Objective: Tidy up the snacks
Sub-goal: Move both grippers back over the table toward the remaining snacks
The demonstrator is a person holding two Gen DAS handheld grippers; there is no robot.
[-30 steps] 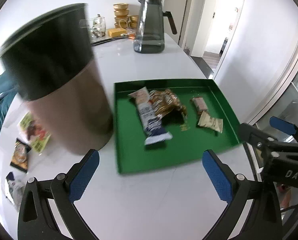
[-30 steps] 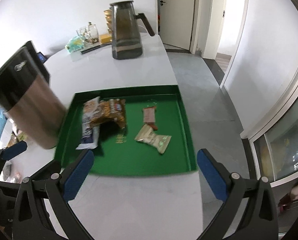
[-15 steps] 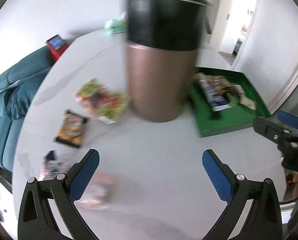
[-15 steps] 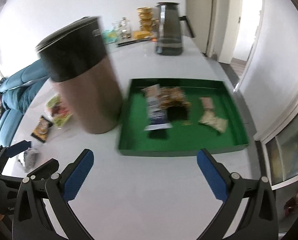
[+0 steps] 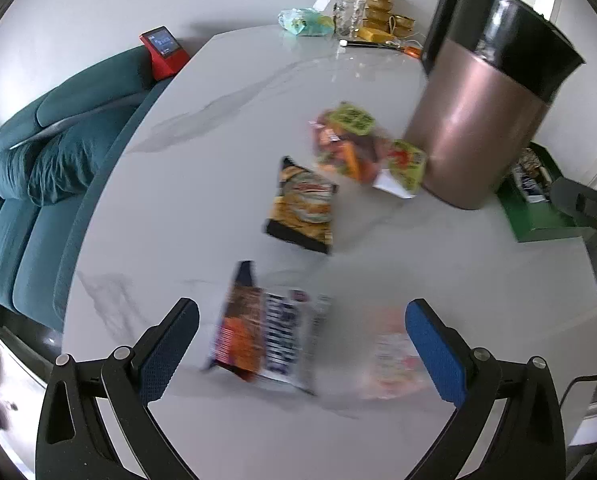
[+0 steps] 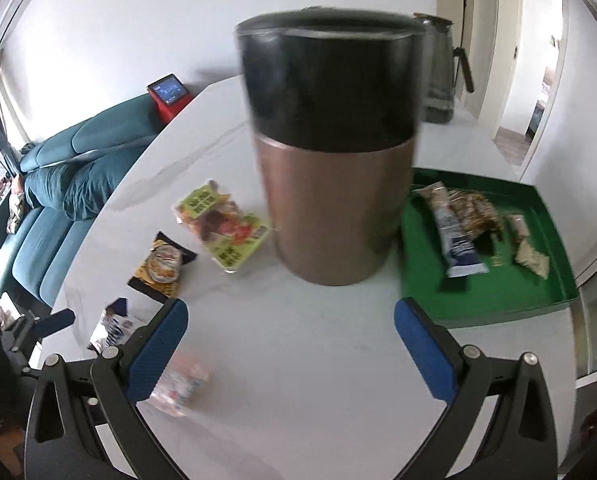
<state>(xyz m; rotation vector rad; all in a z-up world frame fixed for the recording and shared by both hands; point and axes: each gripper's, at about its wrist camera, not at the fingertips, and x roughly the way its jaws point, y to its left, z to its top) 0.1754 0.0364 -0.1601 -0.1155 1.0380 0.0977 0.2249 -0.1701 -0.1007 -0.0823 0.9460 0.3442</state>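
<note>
Loose snacks lie on the white table: an orange and blue packet (image 5: 266, 336), a pale pink packet (image 5: 390, 360), a yellow and black chips bag (image 5: 302, 204) and a green-yellow pack (image 5: 362, 148). My left gripper (image 5: 302, 348) hangs open just above the orange and blue packet, holding nothing. My right gripper (image 6: 292, 346) is open and empty in front of a copper bin (image 6: 334, 160) with a black top. To the bin's right, the green tray (image 6: 498, 292) holds a blue-white bar (image 6: 454, 232), a gold-brown packet (image 6: 478, 212) and small wrapped pieces (image 6: 532, 256).
A teal sofa (image 5: 38, 168) runs along the table's left edge, with a red screen device (image 5: 162, 50) on it. Gold bowls (image 5: 382, 8), a glass jar (image 5: 348, 16) and a dark pitcher (image 6: 438, 72) stand at the far end. The table edge drops off just right of the tray.
Both views have swung left, away from the tray and toward the loose snacks. The left gripper now sits low over the orange and blue packet. Both grippers stayed open.
</note>
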